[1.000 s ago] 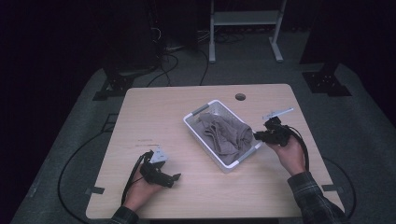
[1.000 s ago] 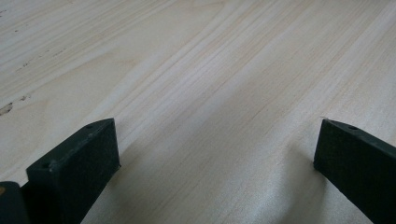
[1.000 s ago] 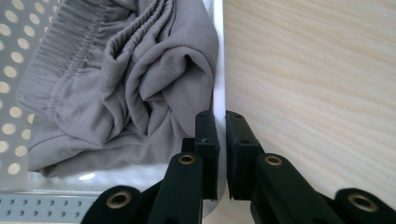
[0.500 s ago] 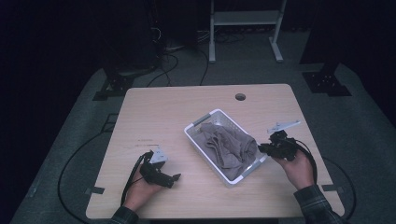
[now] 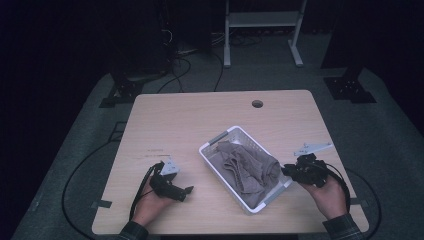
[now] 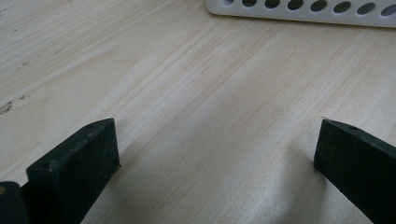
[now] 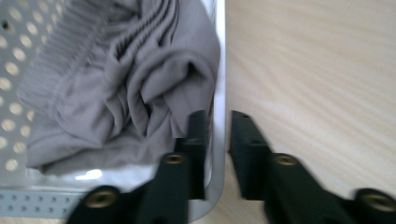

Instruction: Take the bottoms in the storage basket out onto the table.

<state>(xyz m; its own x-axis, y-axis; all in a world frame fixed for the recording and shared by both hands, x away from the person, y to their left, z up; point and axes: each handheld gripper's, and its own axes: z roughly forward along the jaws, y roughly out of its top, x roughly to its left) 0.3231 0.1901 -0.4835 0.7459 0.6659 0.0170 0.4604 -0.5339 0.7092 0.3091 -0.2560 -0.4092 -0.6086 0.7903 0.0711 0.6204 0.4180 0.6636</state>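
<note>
Right gripper [image 7: 215,126] jaws just opening astride basket [image 7: 217,70] rim

A lab or recording studio: a bare wooden table [image 5: 200,120] on grey carpet [image 5: 80,150], dark surroundings, floor cables [image 5: 192,52], and black stand feet [image 5: 350,87].

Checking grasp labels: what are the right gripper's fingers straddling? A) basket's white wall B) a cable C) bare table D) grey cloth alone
A: in the right gripper view the right gripper has one finger inside the basket by the grey cloth and one outside, with the white wall between them.
</note>
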